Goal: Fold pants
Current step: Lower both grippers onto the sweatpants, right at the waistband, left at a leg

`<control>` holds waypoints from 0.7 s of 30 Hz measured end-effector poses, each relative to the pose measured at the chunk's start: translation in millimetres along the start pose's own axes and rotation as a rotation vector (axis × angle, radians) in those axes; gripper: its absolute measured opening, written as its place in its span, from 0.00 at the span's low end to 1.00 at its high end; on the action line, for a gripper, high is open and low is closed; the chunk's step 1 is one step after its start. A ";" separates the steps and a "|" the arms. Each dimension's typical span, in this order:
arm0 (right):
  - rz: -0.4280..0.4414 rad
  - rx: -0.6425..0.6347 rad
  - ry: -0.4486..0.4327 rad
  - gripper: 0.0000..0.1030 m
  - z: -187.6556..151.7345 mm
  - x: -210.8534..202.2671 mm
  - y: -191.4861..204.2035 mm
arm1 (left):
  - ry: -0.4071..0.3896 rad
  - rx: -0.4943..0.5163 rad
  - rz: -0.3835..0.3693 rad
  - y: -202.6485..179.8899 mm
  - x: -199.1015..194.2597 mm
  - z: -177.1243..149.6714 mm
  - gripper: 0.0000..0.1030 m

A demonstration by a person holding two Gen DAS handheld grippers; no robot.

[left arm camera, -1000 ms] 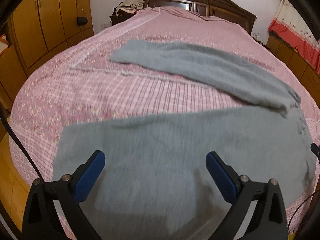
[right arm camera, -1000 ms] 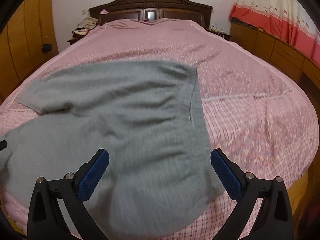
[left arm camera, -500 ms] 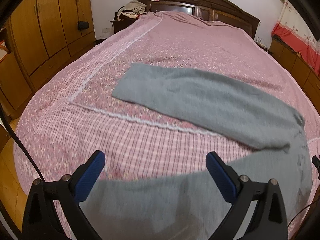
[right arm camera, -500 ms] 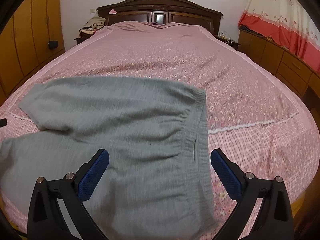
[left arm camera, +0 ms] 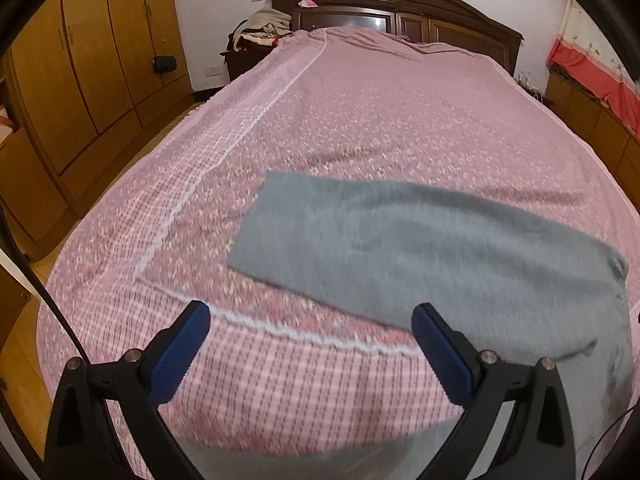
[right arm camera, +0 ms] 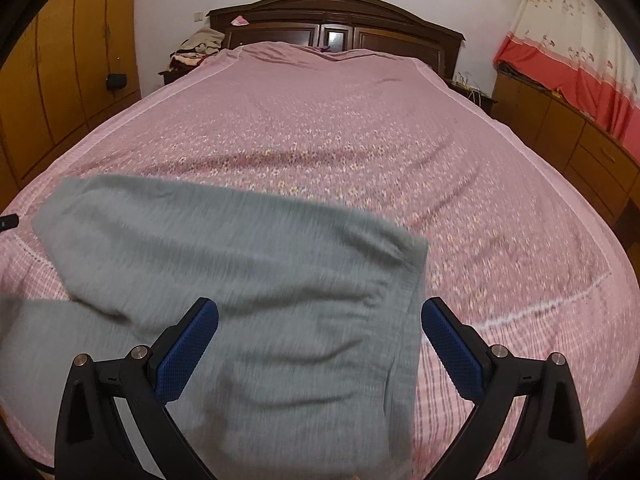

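Observation:
Grey pants [left arm camera: 420,240] lie spread on a pink bedspread [left arm camera: 360,100]. In the left wrist view one leg runs from the middle to the right, and the other leg shows as a grey strip at the bottom edge. My left gripper [left arm camera: 310,348] is open and empty above the checked border between the legs. In the right wrist view the pants [right arm camera: 240,260] show their waistband end at the right. My right gripper [right arm camera: 320,346] is open and empty above the waist area.
A dark wooden headboard [left arm camera: 400,8] stands at the far end. Wooden wardrobes [left arm camera: 80,60] line the left side, with clothes piled on a nightstand [left arm camera: 260,28]. Low cabinets and a red curtain [right arm camera: 580,80] are on the right.
Both grippers have lifted and tilted up toward the headboard. The near pant leg has slid down to the bottom of the left view. Both stay open.

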State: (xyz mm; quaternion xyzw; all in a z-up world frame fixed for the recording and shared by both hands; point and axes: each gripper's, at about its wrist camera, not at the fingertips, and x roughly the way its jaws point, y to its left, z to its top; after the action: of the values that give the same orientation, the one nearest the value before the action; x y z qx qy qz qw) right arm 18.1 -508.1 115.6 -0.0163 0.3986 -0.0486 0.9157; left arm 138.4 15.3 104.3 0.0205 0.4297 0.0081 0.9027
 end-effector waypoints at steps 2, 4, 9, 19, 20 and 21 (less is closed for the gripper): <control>-0.001 -0.007 0.003 1.00 8.0 7.3 0.2 | -0.001 -0.011 -0.003 1.3 6.8 8.0 0.99; 0.003 -0.008 0.003 1.00 14.7 14.1 -0.2 | 0.001 -0.021 -0.006 3.4 13.7 14.9 0.99; 0.013 0.009 0.023 1.00 28.8 37.3 -4.0 | 0.009 -0.031 0.000 7.5 34.2 31.4 0.99; 0.028 0.043 0.082 1.00 43.9 84.0 -13.6 | 0.043 -0.033 0.007 12.0 73.8 58.4 0.99; 0.025 0.044 0.084 1.00 45.0 86.5 -14.4 | 0.045 -0.033 0.007 12.4 77.6 60.8 0.99; 0.021 0.044 0.085 1.00 46.0 88.7 -15.7 | 0.046 -0.032 0.008 13.4 81.9 63.3 0.99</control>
State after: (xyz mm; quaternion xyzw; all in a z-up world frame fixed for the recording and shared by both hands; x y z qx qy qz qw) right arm 110.7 -533.2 83.4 0.0101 0.4361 -0.0485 0.8985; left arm 239.2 29.4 81.3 0.0075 0.4499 0.0188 0.8929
